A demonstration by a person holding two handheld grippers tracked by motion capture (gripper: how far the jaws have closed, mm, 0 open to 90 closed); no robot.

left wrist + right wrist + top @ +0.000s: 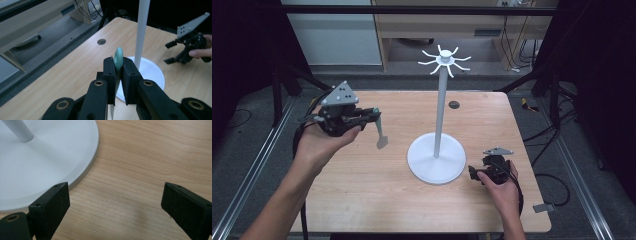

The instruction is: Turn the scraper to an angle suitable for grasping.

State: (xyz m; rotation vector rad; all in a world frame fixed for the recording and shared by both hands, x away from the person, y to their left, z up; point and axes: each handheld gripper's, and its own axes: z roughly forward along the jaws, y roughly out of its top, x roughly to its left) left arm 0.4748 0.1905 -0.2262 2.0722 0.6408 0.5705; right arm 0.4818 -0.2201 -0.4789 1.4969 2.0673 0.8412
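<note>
Left gripper view, left claw clamped on spatula, blade mostly hidden, right claw wide open nr stand.

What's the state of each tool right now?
Left tool: shut on a thin pale-green utensil with a rounded end, lifted off the table.
Right tool: open, holding nothing, beside the white stand's round base.

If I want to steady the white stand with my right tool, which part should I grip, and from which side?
Probably the thin upright pole, low down, coming level from the right, where the open right tool rests beside the base. The round base is flat and wide, a poor fit for two jaws.
</note>
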